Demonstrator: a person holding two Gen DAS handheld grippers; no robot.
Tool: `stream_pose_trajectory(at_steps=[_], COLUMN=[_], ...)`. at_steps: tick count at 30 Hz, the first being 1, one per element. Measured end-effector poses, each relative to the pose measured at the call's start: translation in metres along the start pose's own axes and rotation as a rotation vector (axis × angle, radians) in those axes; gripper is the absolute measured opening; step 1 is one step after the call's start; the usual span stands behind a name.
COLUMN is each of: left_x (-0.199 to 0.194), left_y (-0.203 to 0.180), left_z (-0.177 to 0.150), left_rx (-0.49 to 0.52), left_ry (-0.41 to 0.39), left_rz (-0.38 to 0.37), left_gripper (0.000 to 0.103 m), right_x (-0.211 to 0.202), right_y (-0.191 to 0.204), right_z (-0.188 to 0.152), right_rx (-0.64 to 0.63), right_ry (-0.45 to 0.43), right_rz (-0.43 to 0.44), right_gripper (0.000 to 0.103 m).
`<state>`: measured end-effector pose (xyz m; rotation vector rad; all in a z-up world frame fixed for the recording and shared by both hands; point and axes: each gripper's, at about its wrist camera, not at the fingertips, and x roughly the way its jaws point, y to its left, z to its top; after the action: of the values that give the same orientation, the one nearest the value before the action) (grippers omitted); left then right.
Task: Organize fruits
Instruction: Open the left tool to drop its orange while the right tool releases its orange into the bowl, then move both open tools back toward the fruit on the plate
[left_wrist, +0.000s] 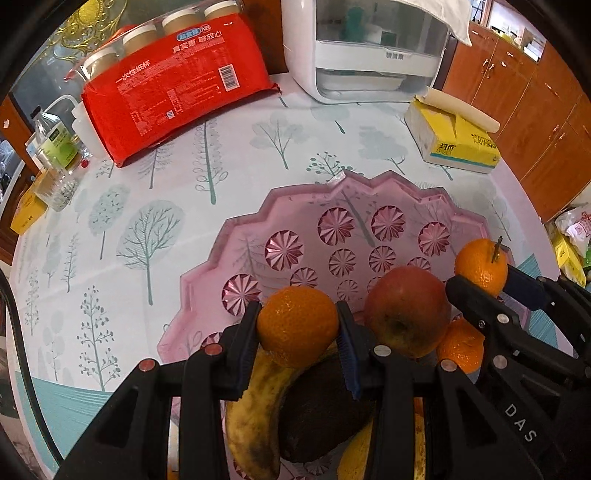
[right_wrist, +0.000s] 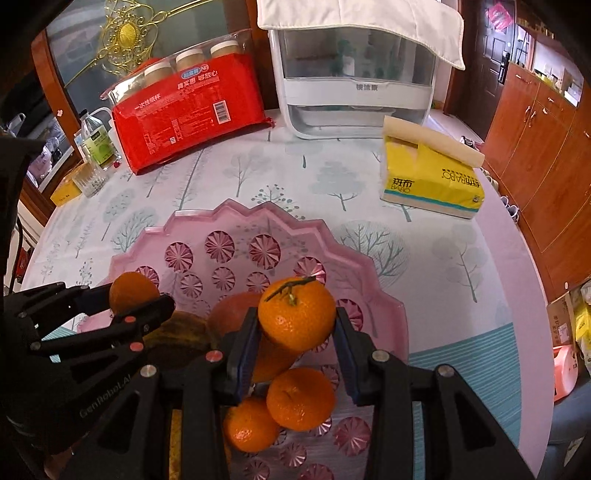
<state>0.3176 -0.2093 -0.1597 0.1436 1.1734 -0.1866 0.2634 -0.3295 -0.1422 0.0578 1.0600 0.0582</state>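
Observation:
A pink scalloped tray (left_wrist: 258, 225) lies on the tree-print tablecloth. My left gripper (left_wrist: 298, 314) is shut on a mandarin (left_wrist: 295, 332) just above a spotted banana (left_wrist: 251, 413) and a dark avocado (left_wrist: 321, 410) in the tray. A red apple (left_wrist: 406, 310) and another mandarin (left_wrist: 461, 349) lie beside them. My right gripper (right_wrist: 296, 317) is shut on a stemmed mandarin (right_wrist: 295, 306) over two loose mandarins (right_wrist: 301, 398) (right_wrist: 249, 424) in the tray (right_wrist: 369, 280). Each gripper shows in the other's view: the right gripper (left_wrist: 484, 280) and the left gripper (right_wrist: 129, 295).
At the back stand a red pack of paper cups (left_wrist: 177, 85) and a white appliance (left_wrist: 362, 55). A yellow tissue pack (right_wrist: 432, 177) lies at the right. Bottles and a glass (left_wrist: 55, 155) crowd the left edge. Wooden cabinets (right_wrist: 535, 147) line the right side.

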Motion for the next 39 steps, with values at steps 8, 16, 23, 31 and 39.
stream_pose_trajectory(at_steps=[8, 16, 23, 31, 39], left_x=[0.004, -0.005, -0.014, -0.027, -0.041], left_y=[-0.001, 0.002, 0.008, 0.013, 0.019], left_z=[0.0, -0.005, -0.008, -0.011, -0.017], left_rx=[0.004, 0.016, -0.001, -0.026, -0.06], left_ry=[0.009, -0.026, -0.036, -0.043, -0.038], left_rz=[-0.001, 0.036, 0.039, 0.037, 0.016], left_gripper=[0.043, 0.066, 0.075, 0.083, 0.085], right_x=[0.003, 0.0, -0.007, -0.015, -0.026], right_y=[0.007, 0.004, 0.002, 0.004, 0.008], right_z=[-0.001, 0.001, 0.001, -0.001, -0.005], right_rx=[-0.052, -0.042, -0.032, -0.024, -0.019], right_ry=[-0.014, -0.032, -0.046, -0.052, -0.054], right_rz=[-0.05, -0.056, -0.043, -0.033, -0.024], right_gripper=[0.04, 0.047, 0.047, 0.047, 0.047])
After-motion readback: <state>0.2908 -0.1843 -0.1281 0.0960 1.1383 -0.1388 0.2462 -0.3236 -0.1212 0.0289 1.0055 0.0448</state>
